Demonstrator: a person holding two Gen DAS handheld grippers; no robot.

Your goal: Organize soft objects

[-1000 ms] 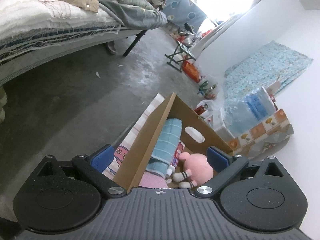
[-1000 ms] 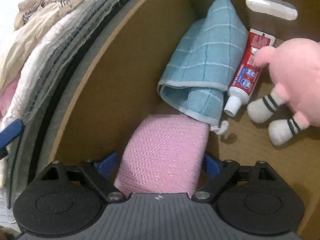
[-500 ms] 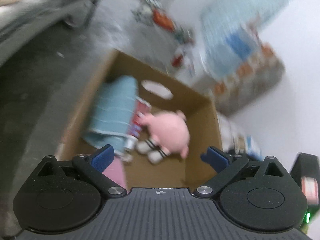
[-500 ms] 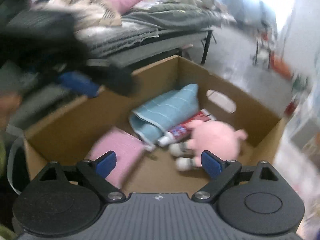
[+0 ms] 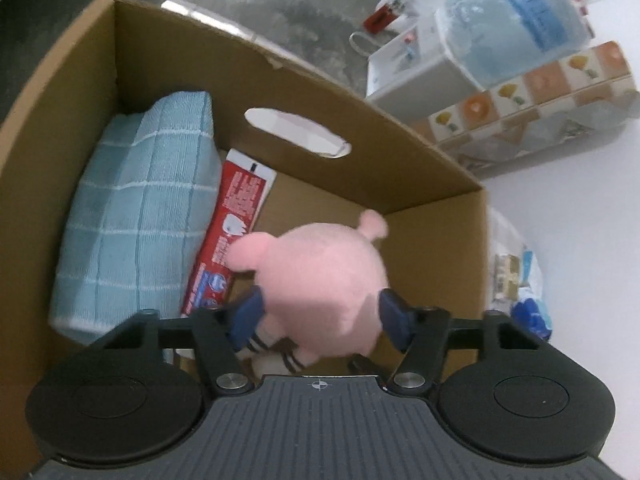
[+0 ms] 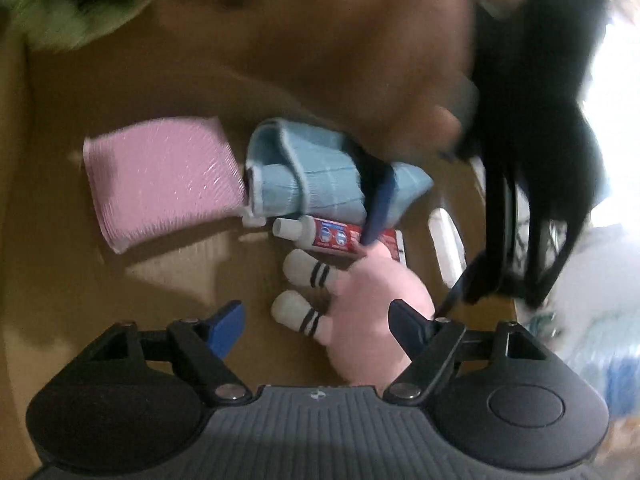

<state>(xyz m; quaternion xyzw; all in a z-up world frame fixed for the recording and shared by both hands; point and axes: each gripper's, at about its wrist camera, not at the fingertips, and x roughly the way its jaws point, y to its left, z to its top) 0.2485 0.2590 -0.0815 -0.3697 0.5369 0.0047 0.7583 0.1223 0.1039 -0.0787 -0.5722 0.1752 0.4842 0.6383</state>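
Observation:
A cardboard box [image 5: 380, 148] holds a pink plush toy [image 5: 320, 280], a rolled light-blue towel [image 5: 136, 220] and a red toothpaste tube [image 5: 236, 224]. My left gripper [image 5: 320, 318] is inside the box with its jaws around the plush, both pads touching its sides. In the right wrist view the plush [image 6: 372, 312], the blue towel [image 6: 312, 184], the toothpaste [image 6: 340, 236] and a pink folded cloth [image 6: 164, 180] lie on the box floor. My right gripper [image 6: 316, 324] is open and empty above the plush's striped feet. The left gripper and hand reach in from above there.
Outside the box, a white appliance with a blue water bottle [image 5: 516, 28] and a tiled-pattern box [image 5: 536, 104] stand on the grey floor by the white wall. A plastic bag [image 5: 516, 280] lies right of the box.
My left gripper dropped into the box and closed around the pink plush. My right gripper let go of the pink cloth, drew back, and now looks down into the box.

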